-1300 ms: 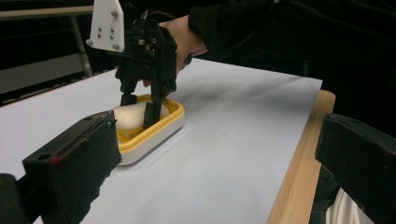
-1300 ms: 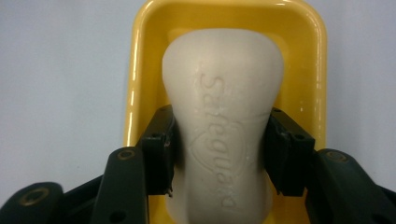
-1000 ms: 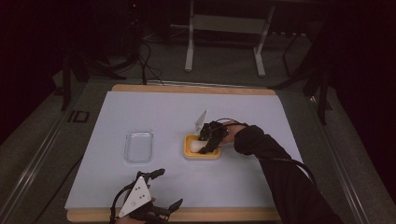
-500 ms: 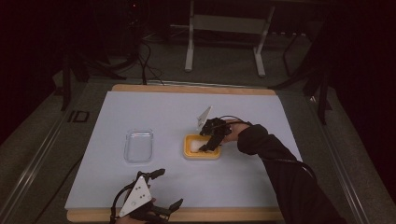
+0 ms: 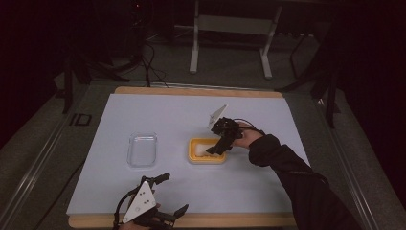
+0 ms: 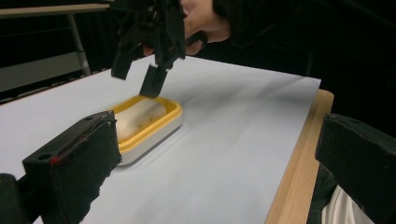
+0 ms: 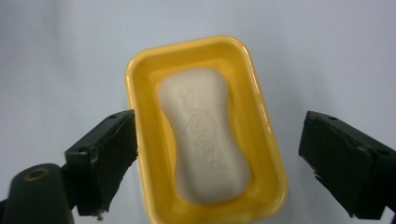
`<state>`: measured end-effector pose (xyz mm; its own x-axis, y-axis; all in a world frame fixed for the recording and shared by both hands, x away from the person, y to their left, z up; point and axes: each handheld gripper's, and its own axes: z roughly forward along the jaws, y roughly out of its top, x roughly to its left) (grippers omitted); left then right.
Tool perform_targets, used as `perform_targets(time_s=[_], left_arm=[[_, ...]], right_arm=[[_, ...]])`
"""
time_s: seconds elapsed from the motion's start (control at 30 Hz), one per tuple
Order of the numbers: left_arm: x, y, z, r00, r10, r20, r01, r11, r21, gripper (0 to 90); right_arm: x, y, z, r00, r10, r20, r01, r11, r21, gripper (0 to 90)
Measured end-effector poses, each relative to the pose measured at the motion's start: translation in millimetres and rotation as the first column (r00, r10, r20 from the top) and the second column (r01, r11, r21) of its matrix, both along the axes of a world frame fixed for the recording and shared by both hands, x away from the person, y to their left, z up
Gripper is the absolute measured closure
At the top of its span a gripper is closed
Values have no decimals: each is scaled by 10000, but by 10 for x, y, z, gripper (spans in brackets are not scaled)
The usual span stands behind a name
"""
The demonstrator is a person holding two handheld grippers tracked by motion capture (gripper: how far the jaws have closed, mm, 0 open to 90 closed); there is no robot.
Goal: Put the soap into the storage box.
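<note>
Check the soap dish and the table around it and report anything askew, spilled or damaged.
Nothing stands out. The white soap bar lies flat inside the yellow soap dish, whole and unchipped. The right tongs hang open above it. The clear lid lies flat beside the dish, apart from it. No spill shows on the table.

One soap bar (image 7: 204,135) lies in one yellow dish (image 7: 142,140). One clear lid (image 5: 142,149) sits on one white mat (image 5: 268,187). Two grippers: left (image 5: 165,194), right (image 5: 216,149).
</note>
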<state>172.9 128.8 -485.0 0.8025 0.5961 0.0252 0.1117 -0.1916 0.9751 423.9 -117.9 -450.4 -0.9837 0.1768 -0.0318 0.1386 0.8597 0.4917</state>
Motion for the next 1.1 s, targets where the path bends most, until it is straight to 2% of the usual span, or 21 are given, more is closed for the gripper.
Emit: perform_targets(time_s=[0.1,0.17,0.27,0.37,0.53,0.57,0.63,0.7,0.77,0.83,0.87,0.93,0.97,1.1], left_arm=[[4,1,0,10000,13,-29,-13,10000,-5,0],[7,1,-1,10000,17,-39,-16,10000,6,0],[7,-1,-1,10000,15,-47,-15,10000,-7,0],[8,-6,-3,10000,14,-65,-14,10000,-11,0],[14,-2,-5,10000,17,-88,-16,10000,6,0],[16,-1,-6,10000,19,-97,-18,10000,19,0],[19,-2,-6,10000,24,-94,-24,10000,23,0],[21,-6,-8,9999,45,-119,-44,10000,37,0],[22,-8,-10,9999,45,-137,-44,10000,47,0],[20,-10,-10,9999,46,-125,-45,10000,40,0],[20,-12,-11,9999,56,-142,-56,10000,51,0],[18,-13,-11,9999,47,-145,-46,10000,57,0],[18,-13,-10,9999,43,-151,-42,10000,63,0],[17,-13,-10,9999,40,-156,-39,10000,61,0]], right_arm=[[-28,-72,52,9985,-526,176,521,9981,325,111],[-42,-124,74,9961,-886,41,883,9950,461,111],[-71,-204,82,9909,-1340,131,1333,9901,433,110],[-105,-289,83,9825,-1855,170,1841,9808,639,110],[-157,-448,94,9634,-2665,276,2622,9590,1077,112],[-168,-475,89,9622,-2718,190,2683,9574,1070,112],[-204,-528,77,9534,-2998,337,2941,9484,1182,126],[-236,-575,62,9474,-3188,275,3137,9423,1170,132],[-285,-622,49,9373,-3438,574,3352,9342,1219,132],[-336,-675,36,9337,-3514,688,3410,9312,1289,126],[-366,-707,32,9285,-3626,803,3491,9259,1444,126],[-416,-777,27,9245,-3750,681,3590,9168,1750,125],[-451,-811,27,9182,-3894,724,3701,9086,1935,125],[-561,-952,14,9024,-4213,909,3918,8898,2340,125]])
